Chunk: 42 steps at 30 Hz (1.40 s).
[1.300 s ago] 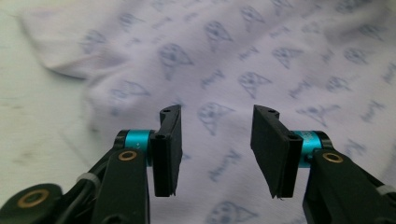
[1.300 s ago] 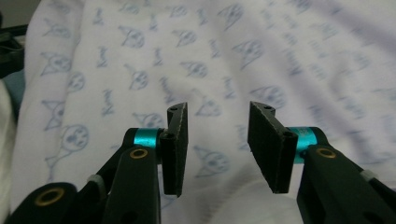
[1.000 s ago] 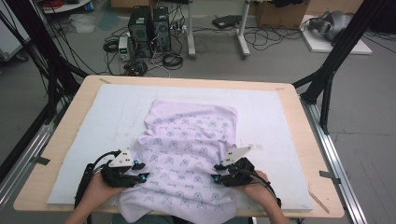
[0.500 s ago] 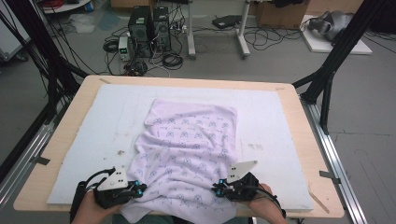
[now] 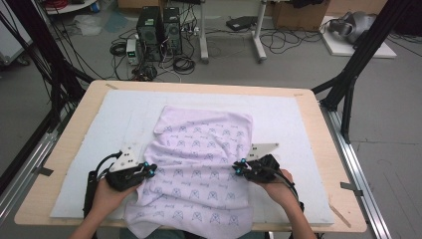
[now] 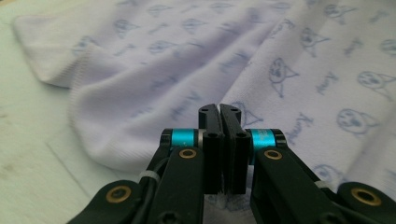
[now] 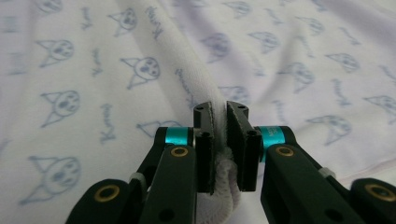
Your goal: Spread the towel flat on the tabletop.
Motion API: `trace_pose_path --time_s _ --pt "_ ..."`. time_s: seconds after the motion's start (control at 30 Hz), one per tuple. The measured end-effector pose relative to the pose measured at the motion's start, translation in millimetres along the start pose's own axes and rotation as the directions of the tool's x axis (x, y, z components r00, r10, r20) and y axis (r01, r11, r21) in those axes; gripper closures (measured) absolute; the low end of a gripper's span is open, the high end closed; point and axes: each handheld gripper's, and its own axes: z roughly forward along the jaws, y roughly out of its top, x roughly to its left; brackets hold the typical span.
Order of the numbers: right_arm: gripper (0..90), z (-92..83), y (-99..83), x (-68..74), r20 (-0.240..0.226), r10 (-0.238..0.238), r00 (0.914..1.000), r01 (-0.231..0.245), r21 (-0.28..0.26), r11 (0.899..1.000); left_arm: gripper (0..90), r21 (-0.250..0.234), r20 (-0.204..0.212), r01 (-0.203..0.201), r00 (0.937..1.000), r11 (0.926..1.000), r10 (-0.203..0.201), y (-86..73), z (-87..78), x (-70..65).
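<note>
- Towel first: we see a pale lilac terry towel printed with small blue cat faces point(image 5: 199, 169), spread rumpled on the white foam mat point(image 5: 293, 119), its near edge overhanging the table.
- Our left gripper point(image 5: 148, 171) is clenched on the towel's left edge.
- Our right gripper point(image 5: 238, 169) pinches a raised fold at the towel's right edge, its jaws having just been closing.

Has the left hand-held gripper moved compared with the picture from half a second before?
Yes. The left hand-held gripper, shut on the towel, has moved away from the table's near edge, toward the far side.
</note>
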Motion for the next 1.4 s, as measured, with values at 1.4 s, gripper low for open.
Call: trace_pose_path --time_s 1.4 --pt "83.6 11.0 -12.5 13.6 -0.001 -0.058 0.9983 0.058 0.084 0.995 82.5 0.113 0.023 -0.018 0.9996 0.9934 0.016 -13.6 -4.5 17.7"
